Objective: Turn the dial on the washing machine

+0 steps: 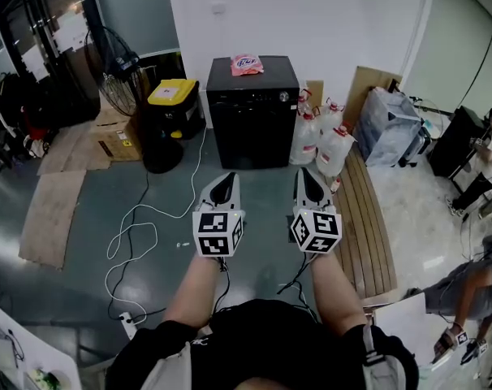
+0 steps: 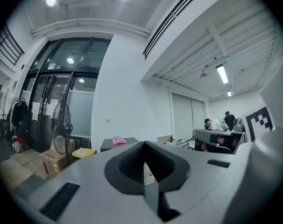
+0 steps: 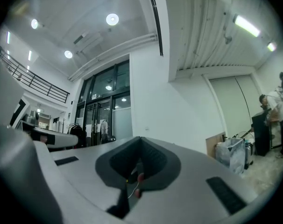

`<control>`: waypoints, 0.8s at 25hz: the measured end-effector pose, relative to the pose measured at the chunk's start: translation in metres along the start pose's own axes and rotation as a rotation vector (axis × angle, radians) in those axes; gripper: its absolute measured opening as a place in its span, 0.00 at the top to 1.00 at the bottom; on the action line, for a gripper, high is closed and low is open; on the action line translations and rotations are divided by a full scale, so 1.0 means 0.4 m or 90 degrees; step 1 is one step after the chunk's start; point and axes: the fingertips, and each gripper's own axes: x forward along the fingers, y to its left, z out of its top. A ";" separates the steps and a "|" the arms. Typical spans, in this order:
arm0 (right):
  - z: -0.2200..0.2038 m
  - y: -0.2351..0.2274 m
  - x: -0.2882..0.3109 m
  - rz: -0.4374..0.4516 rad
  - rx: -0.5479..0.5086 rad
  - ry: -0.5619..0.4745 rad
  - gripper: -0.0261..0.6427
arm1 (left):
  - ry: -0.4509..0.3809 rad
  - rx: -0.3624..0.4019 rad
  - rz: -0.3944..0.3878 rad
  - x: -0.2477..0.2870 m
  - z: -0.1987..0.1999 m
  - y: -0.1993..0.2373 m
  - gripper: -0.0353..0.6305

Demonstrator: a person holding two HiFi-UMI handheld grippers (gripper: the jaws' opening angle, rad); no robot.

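Ahead on your left: black bin with yellow lid (image 1: 171, 94), brown cardboard box (image 1: 116, 140) beside it, black pedestal fan (image 1: 116, 71) behind. White cable (image 1: 136, 222) loops across grey floor (image 1: 173, 210). On your right: white plastic jugs with red caps (image 1: 327, 140), slatted wooden bench (image 1: 372, 234).

A black washing machine (image 1: 252, 116) carries a pink packet (image 1: 246, 64). On its left stands a black bin (image 1: 169, 128) with a yellow lid. The left claw (image 1: 226, 179) and right claw (image 1: 305, 173) are white, patterned with black-and-white square markers. A white cable (image 1: 199, 159) crosses the grey-green floor (image 1: 92, 275).
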 end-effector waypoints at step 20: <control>-0.044 0.028 0.139 -0.027 -0.014 -0.008 0.96 | -0.002 0.011 -0.043 0.112 -0.016 0.099 0.93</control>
